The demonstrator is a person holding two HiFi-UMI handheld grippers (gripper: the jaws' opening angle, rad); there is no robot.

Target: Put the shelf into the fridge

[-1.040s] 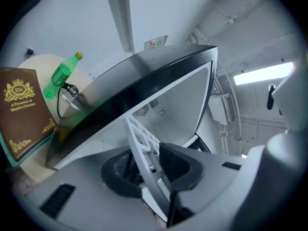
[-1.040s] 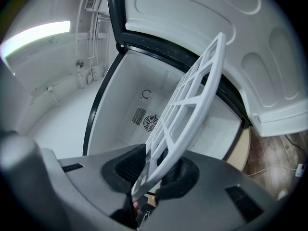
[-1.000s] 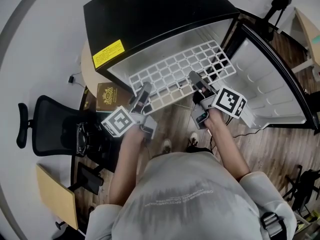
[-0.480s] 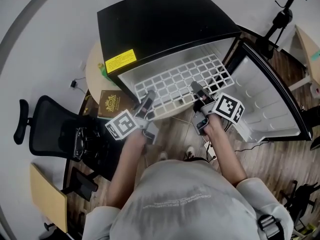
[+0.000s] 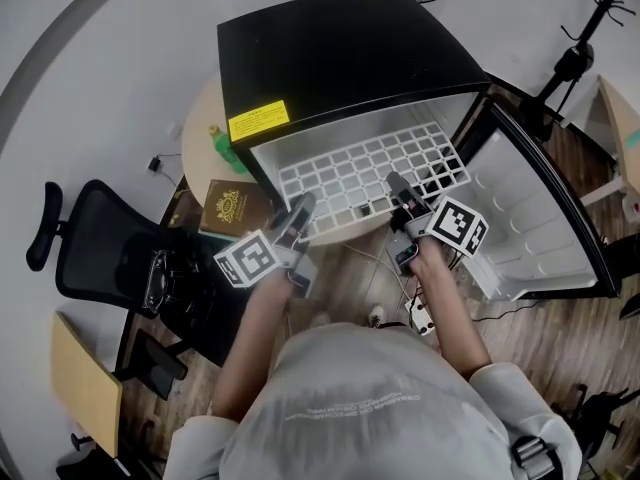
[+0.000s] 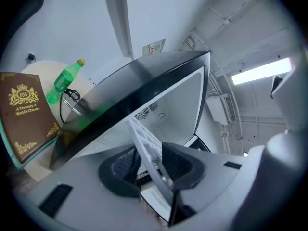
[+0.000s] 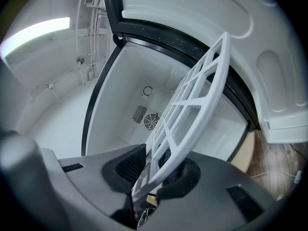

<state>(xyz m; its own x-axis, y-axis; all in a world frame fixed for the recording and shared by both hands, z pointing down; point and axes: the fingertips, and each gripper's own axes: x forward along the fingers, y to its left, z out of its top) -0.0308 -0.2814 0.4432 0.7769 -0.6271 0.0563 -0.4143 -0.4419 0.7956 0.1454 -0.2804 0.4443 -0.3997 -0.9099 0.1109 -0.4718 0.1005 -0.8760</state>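
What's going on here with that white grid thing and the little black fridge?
A person is sliding a white grid shelf into a small black fridge whose door stands open, using hand-held tongs instead of fingers. The right tongs grip the shelf's near edge. The left tongs have just been opening. The shelf's edge sits between them, but they no longer seem to press on it. The shelf looks mostly inside already.

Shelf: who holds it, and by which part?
The right gripper grips the shelf by its front edge; the left gripper's jaws have just been opening, that edge between them.
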